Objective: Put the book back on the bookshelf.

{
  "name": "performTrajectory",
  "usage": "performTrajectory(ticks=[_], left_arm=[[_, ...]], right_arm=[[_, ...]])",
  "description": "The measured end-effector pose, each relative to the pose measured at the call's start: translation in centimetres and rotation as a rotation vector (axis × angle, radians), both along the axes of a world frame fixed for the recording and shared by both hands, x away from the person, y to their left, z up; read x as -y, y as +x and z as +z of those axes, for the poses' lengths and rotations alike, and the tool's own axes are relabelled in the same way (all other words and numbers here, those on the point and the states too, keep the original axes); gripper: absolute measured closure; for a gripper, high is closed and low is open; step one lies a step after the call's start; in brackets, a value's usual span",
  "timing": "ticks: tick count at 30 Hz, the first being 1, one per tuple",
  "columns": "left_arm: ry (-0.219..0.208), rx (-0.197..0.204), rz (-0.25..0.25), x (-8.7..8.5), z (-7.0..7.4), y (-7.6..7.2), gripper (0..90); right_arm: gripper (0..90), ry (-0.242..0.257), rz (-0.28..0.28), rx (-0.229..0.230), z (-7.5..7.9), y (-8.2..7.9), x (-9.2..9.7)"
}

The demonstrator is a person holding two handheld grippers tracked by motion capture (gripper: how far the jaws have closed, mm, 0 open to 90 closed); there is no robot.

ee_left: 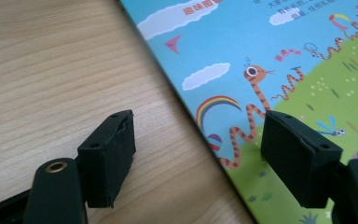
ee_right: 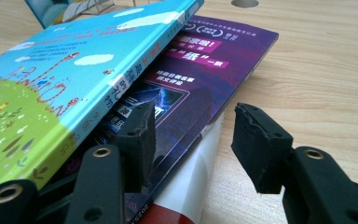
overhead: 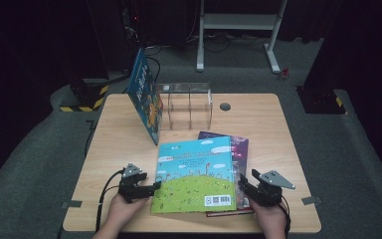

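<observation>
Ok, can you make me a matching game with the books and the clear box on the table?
Things:
1. green-and-blue book
2. purple book
3. blue book
4. clear box

Places:
A. leaning up against the clear box
B. lying on top of the stack
C. standing at the far side of the table
D. lying under the top book

Pairs: 1-B, 2-D, 3-A, 4-C

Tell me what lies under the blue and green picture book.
Under the picture book lies a purple book, with a white and red cover beneath that. How far they reach underneath is hidden.
</observation>
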State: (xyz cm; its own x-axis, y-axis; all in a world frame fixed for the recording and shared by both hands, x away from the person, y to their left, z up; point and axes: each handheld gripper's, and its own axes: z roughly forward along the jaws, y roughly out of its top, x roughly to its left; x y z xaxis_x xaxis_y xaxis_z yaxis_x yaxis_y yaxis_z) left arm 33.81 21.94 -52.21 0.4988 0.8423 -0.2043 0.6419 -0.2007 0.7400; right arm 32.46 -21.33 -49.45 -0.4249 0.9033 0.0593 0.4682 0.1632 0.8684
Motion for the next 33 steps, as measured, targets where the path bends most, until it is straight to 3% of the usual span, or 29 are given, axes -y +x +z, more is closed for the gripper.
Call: performTrajectory(ticks=[3, 10, 15, 22, 33], left_arm=[[-0.022, -0.013, -0.003, 0.3, 0.0, 0.0, 24.9], [-0.026, -0.016, -0.034, 0.8, 0.0, -0.1, 22.6], [-0.057, -0.038, -0.050, 1.2, -0.1, -0.2, 20.3], [-0.057, -0.043, -0.066, 1.4, -0.1, -0.3, 16.7], [-0.082, -0.048, -0.091, 2.0, -0.2, -0.5, 14.4]], right_arm=[[47.0, 0.006, 0.001, -0.001, 0.2, -0.1, 0.0], [41.1, 0.030, 0.009, 0.021, 1.3, -0.8, -0.5], [37.6, 0.047, 0.056, -0.004, 1.6, -1.0, -1.5], [34.9, 0.045, 0.117, -0.032, 1.7, -1.2, -3.0], [31.0, 0.047, 0.140, -0.103, 1.3, -0.9, -4.0]])
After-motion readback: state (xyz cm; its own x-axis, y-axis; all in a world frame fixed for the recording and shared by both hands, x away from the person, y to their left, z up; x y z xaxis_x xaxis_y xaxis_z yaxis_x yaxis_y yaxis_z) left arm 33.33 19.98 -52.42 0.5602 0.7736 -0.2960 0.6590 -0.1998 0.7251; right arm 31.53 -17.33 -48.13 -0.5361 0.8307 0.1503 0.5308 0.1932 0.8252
